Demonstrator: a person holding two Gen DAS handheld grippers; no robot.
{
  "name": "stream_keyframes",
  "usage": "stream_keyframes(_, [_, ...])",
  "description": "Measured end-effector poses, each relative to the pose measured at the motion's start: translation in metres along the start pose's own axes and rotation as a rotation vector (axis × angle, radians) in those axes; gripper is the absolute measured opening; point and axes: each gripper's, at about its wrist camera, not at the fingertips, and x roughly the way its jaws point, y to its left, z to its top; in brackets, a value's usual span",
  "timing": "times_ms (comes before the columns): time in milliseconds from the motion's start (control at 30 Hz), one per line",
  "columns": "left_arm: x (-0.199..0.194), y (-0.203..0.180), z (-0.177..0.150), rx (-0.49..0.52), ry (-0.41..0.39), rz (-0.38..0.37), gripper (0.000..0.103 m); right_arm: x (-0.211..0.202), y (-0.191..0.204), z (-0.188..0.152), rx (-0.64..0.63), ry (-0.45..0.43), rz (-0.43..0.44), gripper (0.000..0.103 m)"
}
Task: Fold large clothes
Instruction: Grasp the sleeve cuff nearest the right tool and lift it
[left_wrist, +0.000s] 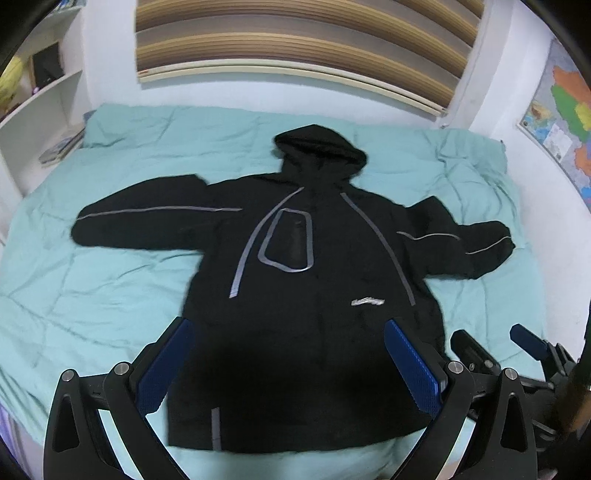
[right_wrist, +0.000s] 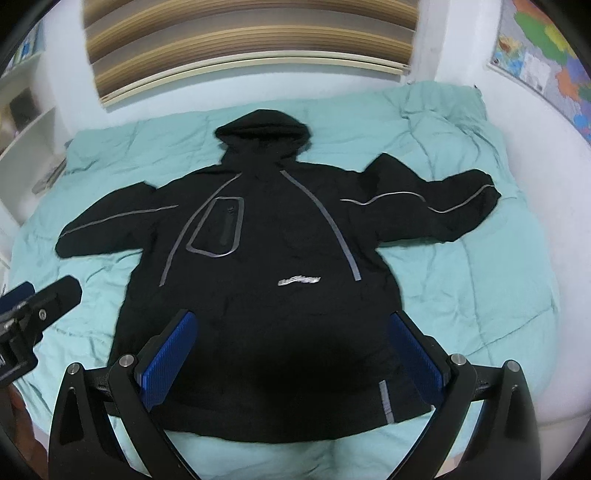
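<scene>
A black hooded jacket (left_wrist: 314, 295) is laid flat, front up, on the teal-covered bed (left_wrist: 110, 295), sleeves spread left and right, hood at the far end. The left tool (left_wrist: 288, 325) and right tool (right_wrist: 291, 317) are both held spread wide above the near hem, nothing gripped.

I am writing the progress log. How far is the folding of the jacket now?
Done: the black jacket lies spread flat on the teal quilt, sleeves out. In hand: nothing; the left gripper and right gripper are open above its hem. Left: every fold.
</scene>
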Motion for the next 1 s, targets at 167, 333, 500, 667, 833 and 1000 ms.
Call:
stream_keyframes(167, [0.026, -0.06, 0.007, 0.011, -0.01, 0.006, 0.103, 0.019, -0.071, 0.025, 0.04, -0.008, -0.026, 0.103])
stream_keyframes(333, [0.068, -0.117, 0.015, -0.004, 0.066, -0.049, 0.103, 0.047, -0.151, 0.054, 0.099, -0.03, -0.02, 0.103])
stream_keyframes(500, [0.106, -0.166, 0.028, 0.023, 0.077, -0.046, 0.103, 0.092, -0.241, 0.082, 0.187, -0.046, -0.043, 0.103])
stream_keyframes(667, [0.132, -0.215, 0.047, 0.09, 0.021, -0.01, 0.103, 0.145, -0.337, 0.107, 0.306, -0.114, -0.048, 0.098])
stream_keyframes(833, [0.167, -0.249, 0.054, 0.117, 0.074, -0.008, 0.103, 0.192, -0.419, 0.129, 0.438, -0.141, -0.064, 0.093])
stream_keyframes(1000, [0.207, -0.276, 0.054, 0.155, 0.155, -0.001, 0.103, 0.233, -0.471, 0.147, 0.512, -0.129, -0.033, 0.093])
